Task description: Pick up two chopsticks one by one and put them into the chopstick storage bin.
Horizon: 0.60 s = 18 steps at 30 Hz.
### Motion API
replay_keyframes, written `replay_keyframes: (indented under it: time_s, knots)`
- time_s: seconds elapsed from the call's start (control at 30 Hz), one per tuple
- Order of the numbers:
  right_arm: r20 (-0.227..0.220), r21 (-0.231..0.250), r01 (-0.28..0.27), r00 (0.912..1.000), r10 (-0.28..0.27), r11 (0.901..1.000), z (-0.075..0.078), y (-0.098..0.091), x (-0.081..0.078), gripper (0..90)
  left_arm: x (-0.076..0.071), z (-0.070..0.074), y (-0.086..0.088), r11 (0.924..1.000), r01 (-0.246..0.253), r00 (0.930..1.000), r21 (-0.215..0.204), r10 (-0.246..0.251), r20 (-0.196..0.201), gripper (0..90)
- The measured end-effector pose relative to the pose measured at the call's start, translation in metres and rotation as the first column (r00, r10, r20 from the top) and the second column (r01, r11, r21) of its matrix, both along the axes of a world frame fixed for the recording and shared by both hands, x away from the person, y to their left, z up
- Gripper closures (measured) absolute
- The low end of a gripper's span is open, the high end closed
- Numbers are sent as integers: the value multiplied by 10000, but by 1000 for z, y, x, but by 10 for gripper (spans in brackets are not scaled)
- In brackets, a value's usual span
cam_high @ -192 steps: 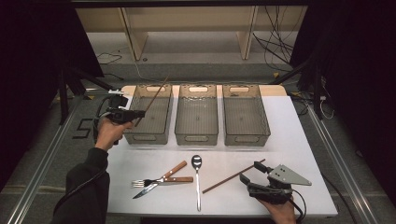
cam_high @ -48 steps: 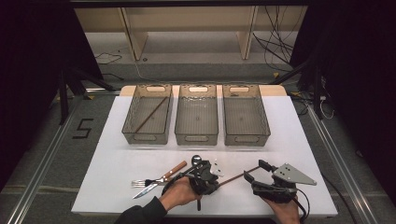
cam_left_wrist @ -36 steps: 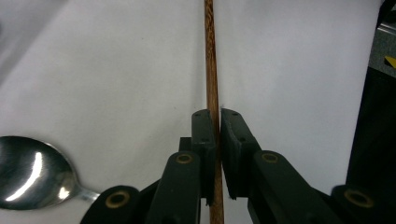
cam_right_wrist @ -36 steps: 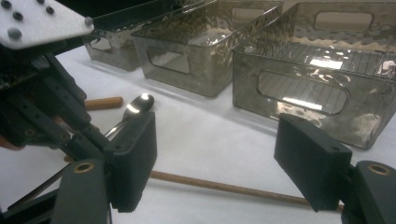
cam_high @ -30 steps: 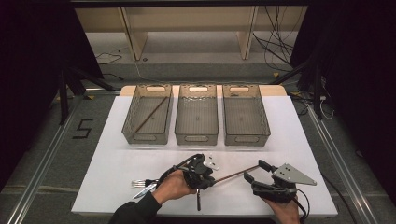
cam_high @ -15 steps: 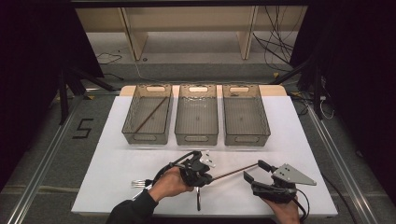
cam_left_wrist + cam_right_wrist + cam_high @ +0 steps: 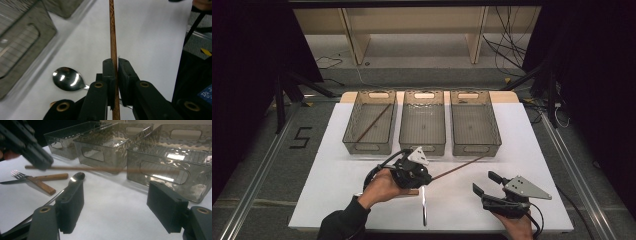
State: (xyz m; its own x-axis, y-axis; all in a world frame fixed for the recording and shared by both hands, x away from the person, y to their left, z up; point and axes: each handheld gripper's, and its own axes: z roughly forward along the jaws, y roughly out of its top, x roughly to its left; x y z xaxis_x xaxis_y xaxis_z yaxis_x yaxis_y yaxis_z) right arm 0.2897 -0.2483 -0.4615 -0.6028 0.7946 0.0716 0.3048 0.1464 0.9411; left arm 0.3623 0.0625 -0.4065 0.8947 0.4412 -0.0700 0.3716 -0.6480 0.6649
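**Chopstick clamped in the left hand-held gripper, its mate already in the left bin**

The left hand-held gripper (image 7: 426,176) had its jaws shut tight on a brown wooden chopstick (image 7: 459,166), pinching it near one end; in the left gripper view the pads pressed both sides of the chopstick (image 7: 113,40), which ran straight out ahead of the jaws. From the high view the stick's long axis ran up and to the right from the gripper, its free end reaching toward the foot of the right bin (image 7: 474,122) — held clear of the white table (image 7: 522,150) rather than lying on it, as far as could be judged.

The relation that mattered was behind that free end: the left bin (image 7: 371,122), which already held a matching chopstick (image 7: 373,123) lying on the diagonal, stood up and to the left of the gripper, so the held stick pointed away from it. Judged from this, the stick would need to swing round and line up with the bin's long side before going in. The left hand was plainly the nearer to that bin; the middle bin (image 7: 422,121) stood between.

The right hand-held gripper (image 7: 486,186) rested low at the near right of the table, jaws wide and holding nothing — in its own view the pads (image 7: 71,202) stood well apart over bare table. A spoon (image 7: 68,78), a fork (image 7: 18,175) and a wooden-handled knife (image 7: 47,177) lay on the table near the left hand.
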Motion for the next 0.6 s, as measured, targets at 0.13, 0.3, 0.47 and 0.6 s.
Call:
replay_keyframes:
  time_s: [0.13, 0.3, 0.47, 0.6]
  knots:
    - [-39, -35, -44, 10000, 44, 10000, 0, 0, 0, 302, 3, 13, 15, 9985, -319, 9993, -444, 327, 160, 843]
    - [-49, -46, -61, 10000, 61, 10000, -1, 1, 0, 302, 9, 26, 35, 9922, -838, 9955, -926, 875, 371, 843]
    - [-96, -35, -59, 9999, 59, 10000, -1, 1, 0, 303, 17, 38, 63, 9767, -1601, 9835, -1426, 1702, 618, 843]
    - [-112, -54, -81, 9999, 80, 10000, -1, 2, 1, 302, 24, 42, 87, 9527, -2373, 9655, -1897, 2528, 618, 843]
